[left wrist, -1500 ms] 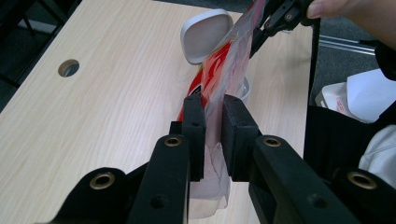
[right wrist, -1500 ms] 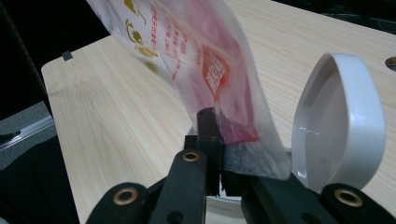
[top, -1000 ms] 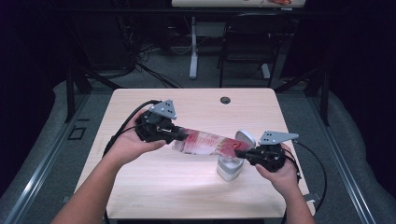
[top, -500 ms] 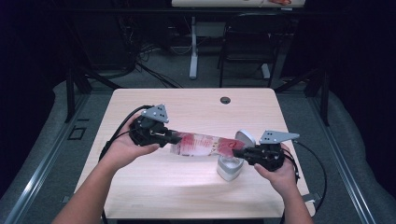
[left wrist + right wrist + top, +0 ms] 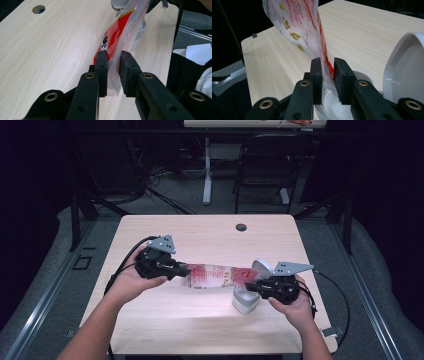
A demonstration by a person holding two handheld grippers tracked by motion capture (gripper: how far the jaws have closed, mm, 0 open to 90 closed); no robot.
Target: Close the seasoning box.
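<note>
Pale wood of the table (image 5: pixel 150 320) lies under a red-printed plastic bag (image 5: pixel 215 275) stretched nearly level between my hands, its long axis running left to right. My left gripper (image 5: pixel 113 62) clamps one end. My right gripper (image 5: pixel 327 71) has just been opening; the bag's other end hangs between its slackened jaws, directly over the white container (image 5: pixel 245 301), so this hand is nearer.

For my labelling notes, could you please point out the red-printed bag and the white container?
red-printed bag (image 5: pixel 212 275), high view, middle of the bag.
white container (image 5: pixel 244 302), high view, its front wall.
</note>
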